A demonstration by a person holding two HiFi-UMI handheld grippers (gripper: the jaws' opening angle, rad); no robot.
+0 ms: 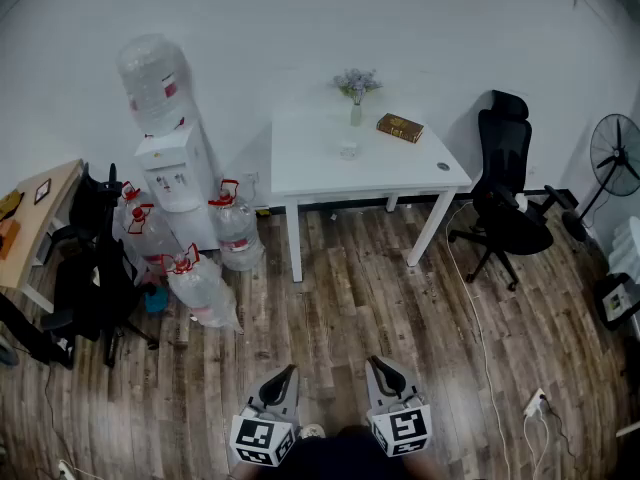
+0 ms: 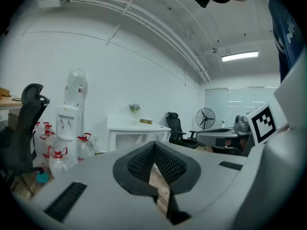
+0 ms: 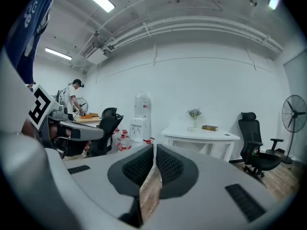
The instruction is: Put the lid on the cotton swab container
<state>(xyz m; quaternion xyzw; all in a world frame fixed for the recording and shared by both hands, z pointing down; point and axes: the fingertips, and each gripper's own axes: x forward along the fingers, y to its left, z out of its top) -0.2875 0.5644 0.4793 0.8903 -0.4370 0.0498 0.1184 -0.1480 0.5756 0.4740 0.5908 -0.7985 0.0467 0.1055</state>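
Both left tongs [image 1: 283, 378] and right tongs [image 1: 380, 370] were closed, empty, well apart from the small clear container [image 1: 348, 150], which I judged light, slick, best pinched across its sides.

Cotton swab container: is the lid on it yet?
Nothing looks done yet. The left gripper and right gripper are both shut and empty, over the floor, well short of the white table. A small clear thing on it may be the container; too small to tell. Left: go there, find the lid, fit it.
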